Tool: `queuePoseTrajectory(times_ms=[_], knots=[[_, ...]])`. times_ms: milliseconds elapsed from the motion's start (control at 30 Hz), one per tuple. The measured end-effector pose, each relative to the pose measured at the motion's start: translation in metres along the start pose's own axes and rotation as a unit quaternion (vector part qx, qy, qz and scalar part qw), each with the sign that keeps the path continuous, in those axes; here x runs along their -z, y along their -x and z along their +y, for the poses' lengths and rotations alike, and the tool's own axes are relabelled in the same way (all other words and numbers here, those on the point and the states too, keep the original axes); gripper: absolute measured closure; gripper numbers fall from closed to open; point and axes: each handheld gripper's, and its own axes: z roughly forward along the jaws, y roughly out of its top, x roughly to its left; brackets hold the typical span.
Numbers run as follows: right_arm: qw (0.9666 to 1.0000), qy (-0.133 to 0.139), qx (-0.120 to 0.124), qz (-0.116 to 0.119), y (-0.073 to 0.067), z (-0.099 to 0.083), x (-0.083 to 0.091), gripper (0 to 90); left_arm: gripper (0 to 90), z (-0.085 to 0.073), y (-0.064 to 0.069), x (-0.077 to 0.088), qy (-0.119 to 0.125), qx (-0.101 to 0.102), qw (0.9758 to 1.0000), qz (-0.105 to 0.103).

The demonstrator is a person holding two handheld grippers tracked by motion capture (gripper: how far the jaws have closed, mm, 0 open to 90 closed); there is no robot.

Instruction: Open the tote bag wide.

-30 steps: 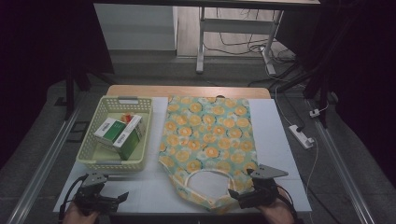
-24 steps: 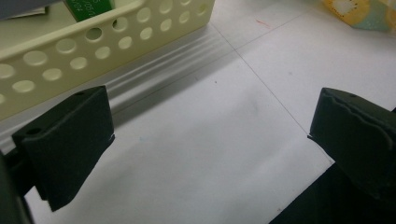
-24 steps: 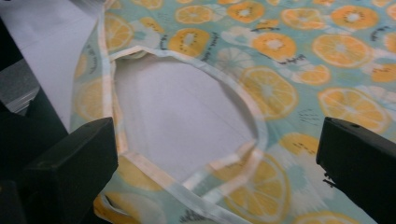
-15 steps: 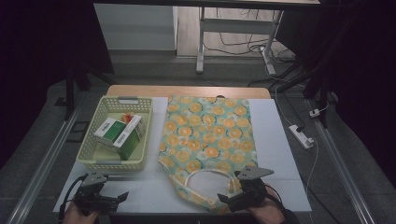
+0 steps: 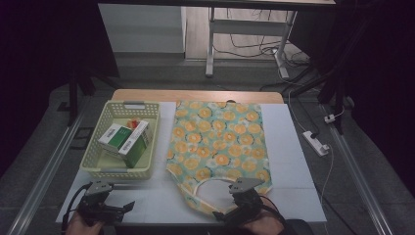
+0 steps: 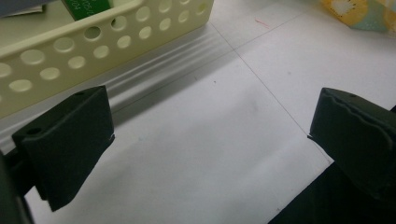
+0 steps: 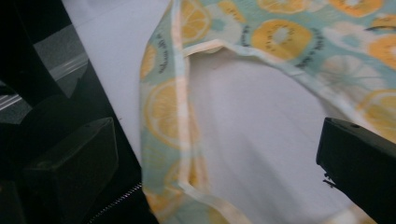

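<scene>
- Bag (image 5: 215,142): fruit-print cloth, flat on the white counter (image 5: 288,161), just right of the basket (image 5: 122,171). Taken as landmark.
- Basket, pale yellow plastic with holes, holds green-and-white boxes (image 5: 125,139). It sits well clear of the bag's handle end, a strip of bare counter between them.
- A white power strip (image 5: 315,142) lies on the floor off the counter's right side, well apart from the bag.
- The bag's long axis runs from the near edge of the counter to the far edge. The handle loop (image 5: 215,183) is at the near end; the closed bottom points away from the person.
- Right gripper (image 5: 235,208): at the bag's near end, on the handle loop, the hand coming in low from the near edge. Jaws stand wide apart; in the right gripper view the loop strap (image 7: 168,116) lies between them, not pinched.
- Left gripper (image 5: 115,208): left of the bag, just before the basket's near wall, low over bare counter. Jaws wide, nothing between them.
</scene>
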Motion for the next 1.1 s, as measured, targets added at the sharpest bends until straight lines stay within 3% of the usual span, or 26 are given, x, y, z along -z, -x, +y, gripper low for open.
queuePoseTrajectory(times_ms=[167, 300, 467, 633, 833, 967, 1100], knots=[[0.9997, -0.013, 0.019, 0.011, -0.013, 0.002, -0.01, 0.6, 0.0, 0.0, 0.0, 0.0, -0.001, -0.001, 1.0, 0.0], [0.9987, -0.023, 0.039, 0.023, -0.021, 0.002, -0.017, 7.8, 0.0, 0.0, 0.0, 0.0, -0.001, -0.002, 1.0, 0.0], [0.9971, -0.041, 0.061, 0.021, -0.026, 0.001, -0.021, 27.1, 0.0, 0.0, 0.001, 0.0, -0.002, -0.004, 1.0, 0.0], [0.995, -0.063, 0.073, 0.024, -0.025, 0.0, -0.02, 55.4, 0.0, 0.0, 0.001, 0.0, -0.002, -0.004, 1.0, 0.001], [0.996, -0.053, 0.067, 0.027, -0.019, 0.003, -0.012, 83.8, 0.0, 0.0, 0.001, -0.001, -0.002, -0.004, 1.0, 0.001], [0.9966, -0.046, 0.061, 0.032, -0.017, 0.006, -0.007, 89.7, 0.1, 0.0, 0.001, -0.001, -0.004, -0.004, 1.0, 0.001], [0.9975, -0.033, 0.053, 0.033, -0.012, 0.009, -0.002, 90.0, 0.1, 0.0, 0.001, -0.001, -0.003, -0.003, 1.0, 0.001]])
